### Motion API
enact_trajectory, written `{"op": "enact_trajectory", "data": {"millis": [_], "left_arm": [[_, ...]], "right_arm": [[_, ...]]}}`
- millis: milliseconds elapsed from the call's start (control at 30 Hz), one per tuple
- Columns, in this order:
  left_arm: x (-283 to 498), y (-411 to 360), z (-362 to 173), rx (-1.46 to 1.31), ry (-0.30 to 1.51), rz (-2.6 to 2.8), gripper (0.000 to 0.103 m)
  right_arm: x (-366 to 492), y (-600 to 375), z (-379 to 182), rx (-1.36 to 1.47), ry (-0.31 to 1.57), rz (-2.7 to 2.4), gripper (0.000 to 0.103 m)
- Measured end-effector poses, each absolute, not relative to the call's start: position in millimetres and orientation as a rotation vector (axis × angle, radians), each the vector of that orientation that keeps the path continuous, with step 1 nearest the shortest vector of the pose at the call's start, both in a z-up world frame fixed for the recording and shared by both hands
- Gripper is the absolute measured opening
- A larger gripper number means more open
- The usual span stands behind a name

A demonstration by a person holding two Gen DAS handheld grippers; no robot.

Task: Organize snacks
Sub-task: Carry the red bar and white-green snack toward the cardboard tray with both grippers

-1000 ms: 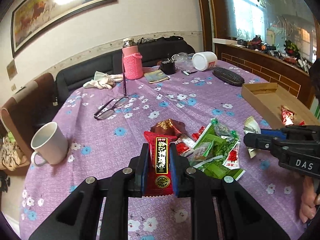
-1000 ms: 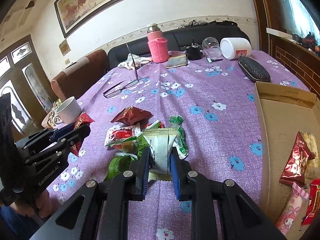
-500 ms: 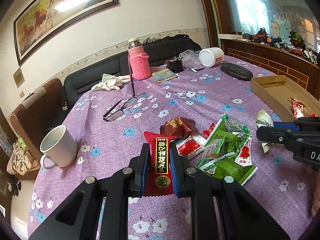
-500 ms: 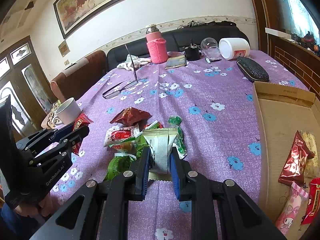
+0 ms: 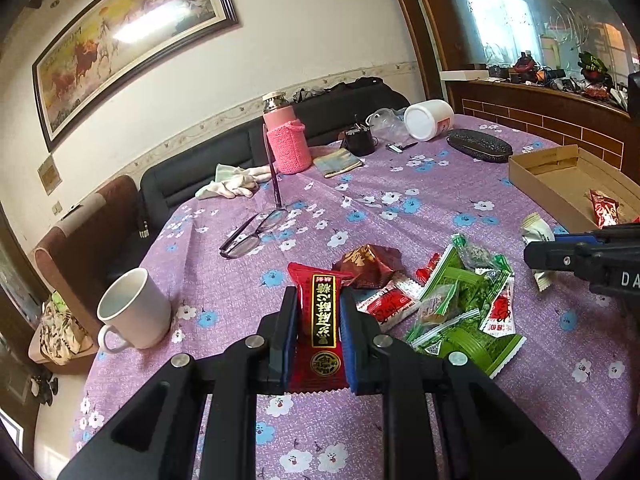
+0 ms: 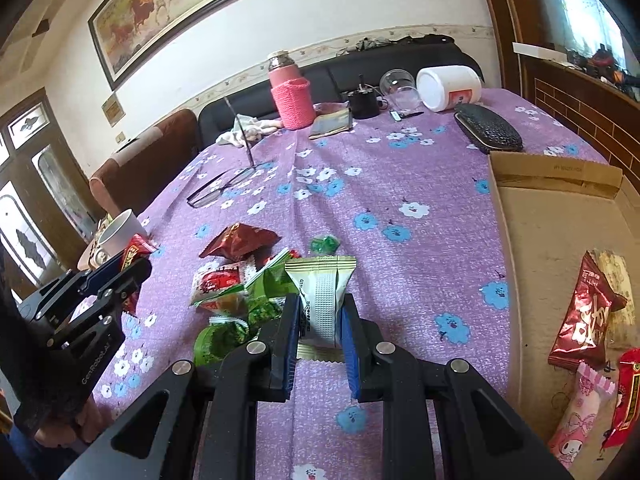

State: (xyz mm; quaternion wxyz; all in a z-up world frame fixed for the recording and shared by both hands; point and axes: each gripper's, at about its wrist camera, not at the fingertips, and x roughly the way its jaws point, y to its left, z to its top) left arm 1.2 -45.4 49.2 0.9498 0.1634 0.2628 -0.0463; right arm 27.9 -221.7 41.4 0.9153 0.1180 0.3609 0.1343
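Meanwhile, on the left, a white mug (image 5: 134, 312) is being shown whole and standing near the table's left edge only by the left wrist view, while in the right wrist view it is being half hidden behind the left gripper (image 6: 132, 266). Between the blue pads of the left gripper (image 5: 318, 312) a red packet with a black and gold label (image 5: 318, 316) is being clamped lengthwise, lifted clear of the purple flowered tablecloth (image 5: 400, 200). Just right of it, the snack pile (image 5: 452, 300) is being seen as a loose heap on the cloth: a dark red crumpled pouch at its far side, small red-and-white sachets, and green wrappers overlapping one another. Further right, a white and green packet (image 6: 322, 300) is being gripped between the pads of the right gripper (image 6: 320, 312), held upright above the near edge of the pile. At the far right, the cardboard box (image 6: 552, 176) is being shown in full depth only by the right wrist view, with a shiny red pouch (image 6: 580, 320), a pink cartoon packet and another red packet lying in its near end. Open cloth is being left between the pile and the box wall, and the far half of the box is being left bare.
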Motion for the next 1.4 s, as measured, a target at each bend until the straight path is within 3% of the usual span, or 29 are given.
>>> {"op": "enact_trajectory", "data": {"millis": [1400], "left_arm": [[2.9,-44.3,46.2,0.264,0.587,-0.204,0.019]], "right_arm": [[14.5,-255.4,54.6,0.383,0.683,0.189,0.021]]}}
